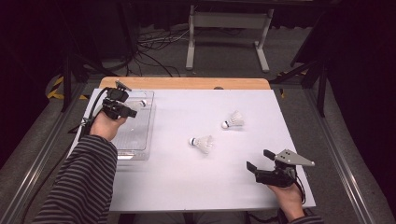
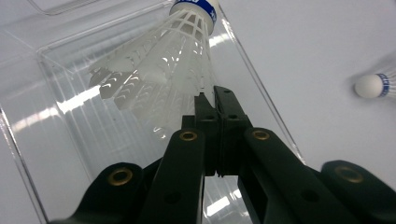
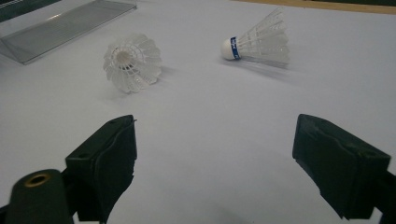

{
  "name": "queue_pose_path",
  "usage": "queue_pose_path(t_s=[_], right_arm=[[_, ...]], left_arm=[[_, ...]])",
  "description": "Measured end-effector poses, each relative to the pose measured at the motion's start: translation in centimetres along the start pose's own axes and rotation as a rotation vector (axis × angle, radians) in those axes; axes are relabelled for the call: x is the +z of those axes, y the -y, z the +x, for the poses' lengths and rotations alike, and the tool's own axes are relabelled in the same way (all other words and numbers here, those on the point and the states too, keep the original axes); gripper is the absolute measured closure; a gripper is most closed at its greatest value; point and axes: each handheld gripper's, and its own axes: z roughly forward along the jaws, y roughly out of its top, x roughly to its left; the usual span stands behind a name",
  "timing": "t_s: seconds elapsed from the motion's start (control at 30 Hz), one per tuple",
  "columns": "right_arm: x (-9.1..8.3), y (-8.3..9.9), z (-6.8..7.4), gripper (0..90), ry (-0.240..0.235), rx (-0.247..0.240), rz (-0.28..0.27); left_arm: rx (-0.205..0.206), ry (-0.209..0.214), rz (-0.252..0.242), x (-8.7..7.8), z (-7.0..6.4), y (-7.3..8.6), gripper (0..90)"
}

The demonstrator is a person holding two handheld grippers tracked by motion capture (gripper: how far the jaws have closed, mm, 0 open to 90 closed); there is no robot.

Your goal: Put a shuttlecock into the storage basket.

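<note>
My left gripper (image 1: 122,105) is shut on the feather skirt of a white shuttlecock (image 1: 138,103) over the far end of a clear plastic tray (image 1: 134,142). In the left gripper view the black jaws (image 2: 214,95) meet on the skirt's edge, and the shuttlecock (image 2: 159,70) points its blue-banded cork away from me above the tray (image 2: 56,154). Two more shuttlecocks (image 1: 202,143) (image 1: 233,120) lie on the white table. My right gripper (image 1: 258,158) stands open near the table's front right, facing them, with nothing between its jaws (image 3: 215,130).
The white table top (image 1: 187,186) has a wooden strip (image 1: 187,83) along its far edge. In the right gripper view the nearer shuttlecock (image 3: 133,61) shows its open skirt, the farther one (image 3: 259,43) lies on its side, and the tray (image 3: 65,28) sits far left.
</note>
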Motion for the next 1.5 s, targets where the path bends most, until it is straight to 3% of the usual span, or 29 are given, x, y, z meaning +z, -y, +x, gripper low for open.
queue_pose_path(t_s=[0.4,1.5], right_arm=[[0.0,0.0,0.0,14.6,-0.005,-0.002,0.001],[0.0,0.0,0.1,14.6,-0.011,-0.003,0.001]], left_arm=[[-0.039,-0.007,0.028,1.8,0.9,-0.5,89.5],[-0.044,-0.005,0.102,5.1,0.6,-1.1,89.0]])
